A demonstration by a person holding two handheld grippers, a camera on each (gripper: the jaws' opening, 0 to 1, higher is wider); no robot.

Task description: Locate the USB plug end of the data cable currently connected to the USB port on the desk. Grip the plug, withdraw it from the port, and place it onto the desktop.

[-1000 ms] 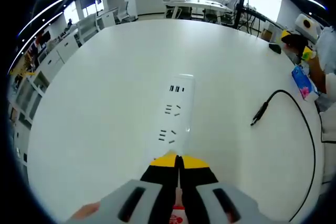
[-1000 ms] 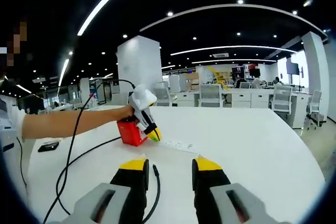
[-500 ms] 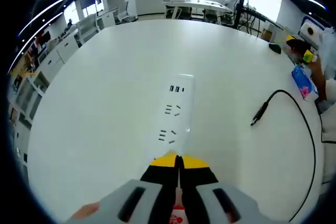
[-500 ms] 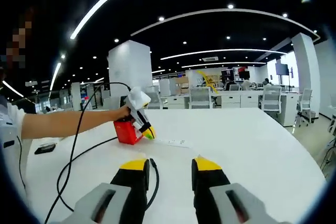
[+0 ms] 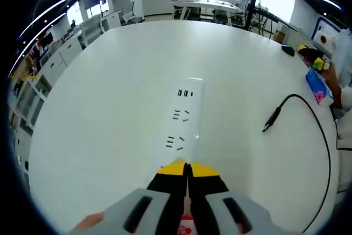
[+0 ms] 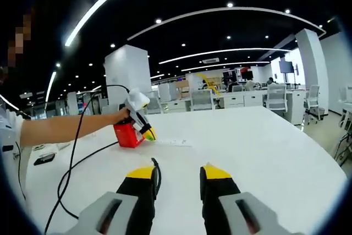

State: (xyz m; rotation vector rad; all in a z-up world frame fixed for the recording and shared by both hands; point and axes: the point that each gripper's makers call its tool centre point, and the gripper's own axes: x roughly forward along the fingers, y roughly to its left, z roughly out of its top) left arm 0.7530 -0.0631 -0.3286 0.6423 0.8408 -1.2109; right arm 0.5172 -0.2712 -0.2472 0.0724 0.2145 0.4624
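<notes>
A white power strip (image 5: 186, 116) lies on the white round table (image 5: 110, 97), with its USB ports (image 5: 185, 93) at the far end and nothing plugged in. The black cable's plug end (image 5: 271, 119) rests on the desktop to the right, apart from the strip. My left gripper (image 5: 186, 168) is shut, its yellow tips at the strip's near end. In the right gripper view the left gripper (image 6: 140, 126) touches the power strip (image 6: 173, 143) beside a red box (image 6: 125, 135). My right gripper (image 6: 177, 173) is open and empty above the table, with the plug end (image 6: 155, 166) just by its left jaw.
A blue packet (image 5: 314, 86) and a small black object (image 5: 287, 49) sit at the table's far right edge. A dark phone (image 6: 44, 159) lies near the person's forearm (image 6: 66, 127). The cable (image 6: 77, 163) loops over the left of the table. Office desks and chairs stand beyond.
The right gripper view has shifted, so the strip and left gripper sit slightly lower and further left. The left gripper view is unchanged, apart from the right gripper shifting at its far right edge.
</notes>
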